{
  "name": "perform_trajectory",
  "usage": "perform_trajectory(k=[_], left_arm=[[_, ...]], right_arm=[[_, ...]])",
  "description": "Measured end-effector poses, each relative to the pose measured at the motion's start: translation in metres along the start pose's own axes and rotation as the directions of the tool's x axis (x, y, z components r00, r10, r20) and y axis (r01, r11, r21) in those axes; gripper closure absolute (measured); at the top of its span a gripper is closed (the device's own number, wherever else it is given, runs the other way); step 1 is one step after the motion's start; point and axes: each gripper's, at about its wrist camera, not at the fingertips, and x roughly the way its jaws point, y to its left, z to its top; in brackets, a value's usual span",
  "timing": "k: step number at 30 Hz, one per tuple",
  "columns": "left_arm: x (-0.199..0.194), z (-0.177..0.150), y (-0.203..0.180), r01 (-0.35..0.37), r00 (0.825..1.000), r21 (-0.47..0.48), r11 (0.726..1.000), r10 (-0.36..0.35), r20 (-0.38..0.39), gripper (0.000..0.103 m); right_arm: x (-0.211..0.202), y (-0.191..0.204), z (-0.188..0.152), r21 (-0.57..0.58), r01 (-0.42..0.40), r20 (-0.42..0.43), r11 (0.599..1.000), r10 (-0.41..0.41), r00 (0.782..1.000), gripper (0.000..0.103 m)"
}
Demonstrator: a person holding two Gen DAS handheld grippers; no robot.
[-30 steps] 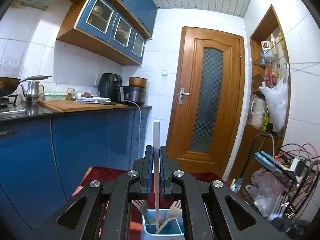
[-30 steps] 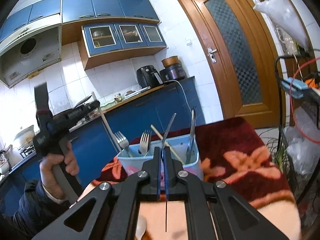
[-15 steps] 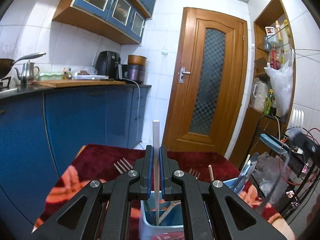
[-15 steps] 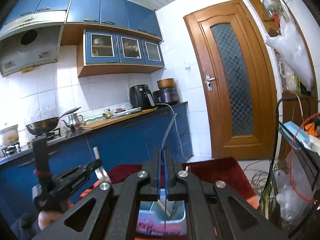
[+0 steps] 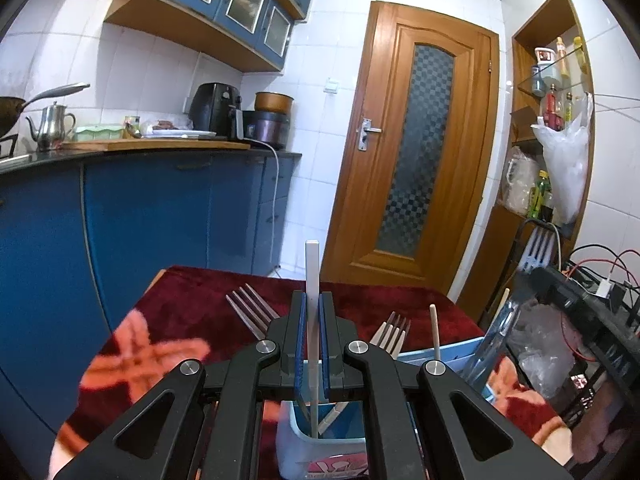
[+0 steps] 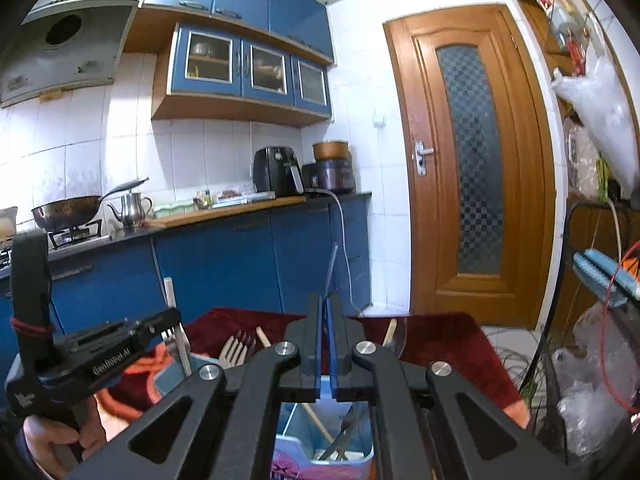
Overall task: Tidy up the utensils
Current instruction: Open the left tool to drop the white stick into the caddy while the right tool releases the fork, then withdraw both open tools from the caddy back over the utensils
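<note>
Room: blue kitchen cabinets (image 5: 152, 200) are running along the left, and a wooden door (image 5: 416, 152) is standing at the far side.
Surface: a dark red cloth with orange flowers (image 5: 192, 320) is covering it, in front of the door.
Holder: a pale blue utensil holder (image 5: 320, 444) is sitting on the surface, directly under both grippers, near the right edge.
Left gripper (image 5: 313, 332): its jaws are clenching a white utensil handle (image 5: 312, 272), which is standing upright with its lower end reaching down into the holder.
Right gripper (image 6: 324, 332): its jaws are pinching a thin metal utensil handle (image 6: 332, 268), which is leaning slightly right above the holder.
Holder contents: forks (image 5: 252, 312) are standing tines up, with a wooden stick (image 5: 434, 332) among them.
Person: a hand (image 6: 52, 440) is gripping the left gripper's handle at the near left.
</note>
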Motion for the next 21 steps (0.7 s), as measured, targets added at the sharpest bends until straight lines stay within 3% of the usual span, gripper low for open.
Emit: perform_trajectory(k=[6,8,11,21], left_arm=[[0.002,-0.003,-0.002,0.018,1.000,-0.006,1.000,-0.018,-0.023,0.096],[0.003,-0.004,-0.002,0.020,0.999,-0.015,1.000,-0.021,-0.031,0.084],[0.002,-0.004,0.000,0.024,0.999,-0.031,0.999,-0.025,-0.039,0.063],[-0.013,-0.006,-0.005,0.030,0.997,-0.035,0.999,-0.032,-0.065,0.063]], right_arm=[[0.013,-0.013,-0.016,0.079,-0.025,-0.101,0.997,0.033,0.994,0.098],[0.015,-0.016,-0.020,0.109,-0.043,-0.123,0.993,0.056,0.991,0.096],[0.013,-0.018,-0.023,0.136,-0.056,-0.132,0.989,0.074,0.988,0.080],[-0.010,-0.014,-0.020,0.154,-0.078,-0.125,0.985,0.098,0.987,0.073]])
